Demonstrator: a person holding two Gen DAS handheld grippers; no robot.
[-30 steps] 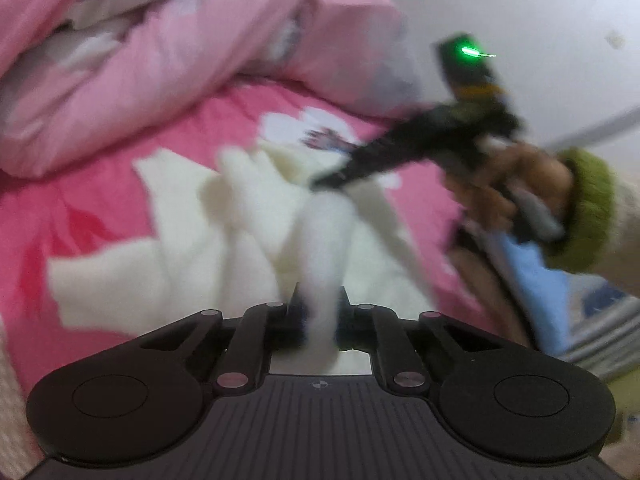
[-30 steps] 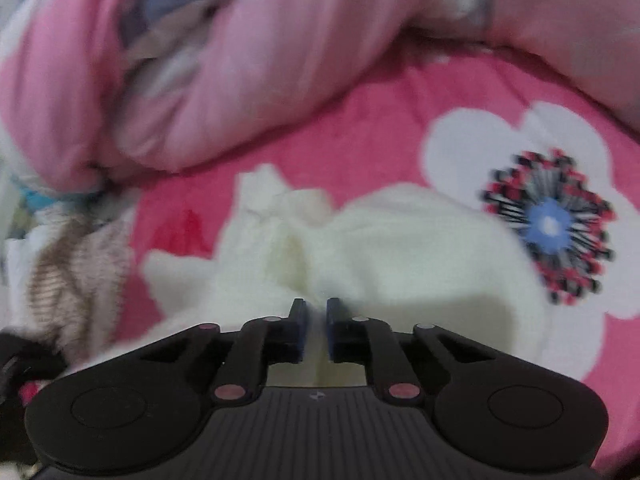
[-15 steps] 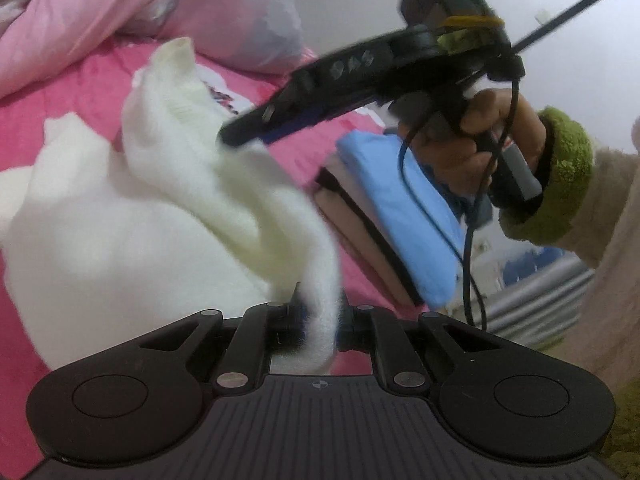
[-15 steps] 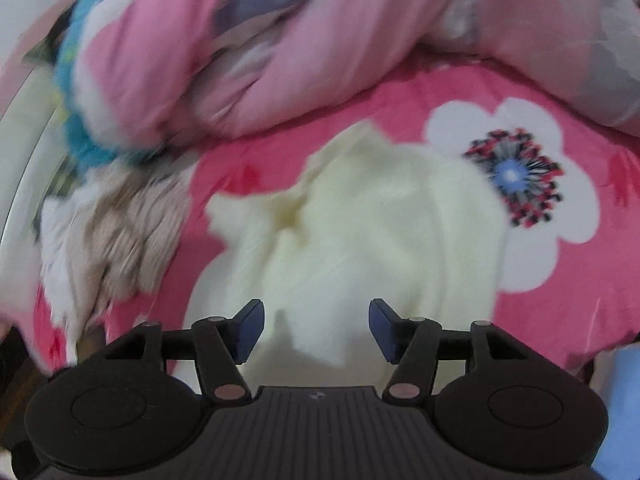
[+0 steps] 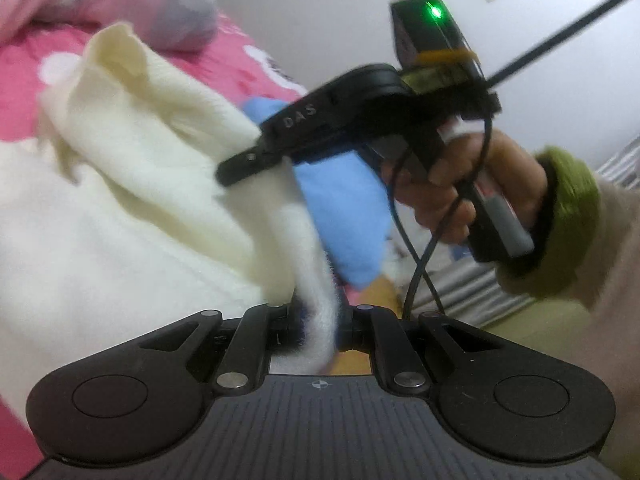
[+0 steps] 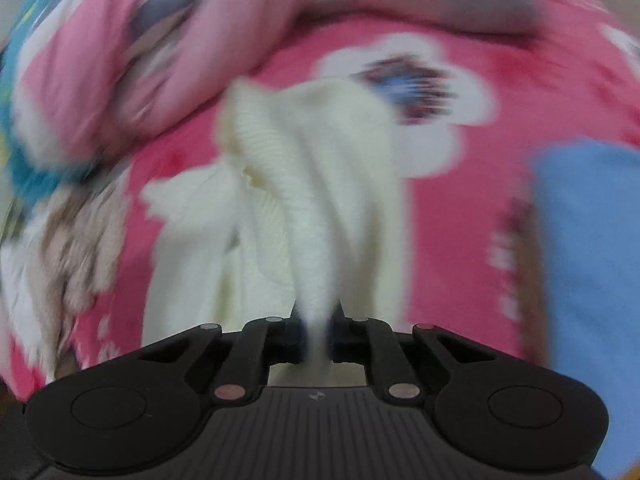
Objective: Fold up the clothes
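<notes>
A bed covered with a bright pink sheet printed with big white flowers (image 6: 452, 216) fills both views, with a plain white wall (image 5: 312, 12) behind it in the upper part of the left wrist view.

Nearest in the left wrist view, at the bottom centre, the left gripper (image 5: 320, 322) has its jaws drawn narrow and pinched on a fold of the cream fuzzy knitted garment (image 5: 132, 184), which rises from there to the left and upper left of the frame and drapes back onto the sheet. Just beyond, at centre, the right gripper (image 5: 240, 168) reaches in from the right, its tip against the same cream fabric; a hand (image 5: 472, 192) in a cream sleeve with an olive-green cuff (image 5: 568, 220) grips its handle at right. Behind it lies a folded light-blue cloth (image 5: 344, 216).

In the blurred right wrist view, that gripper's jaws are closing at bottom centre with a strand of the garment pinched between them. The blue cloth sits at the right edge. Farthest off, a rumpled pink quilt (image 6: 200, 40) lies across the top, and a brown-and-white patterned cloth (image 6: 68, 248) at the left.
</notes>
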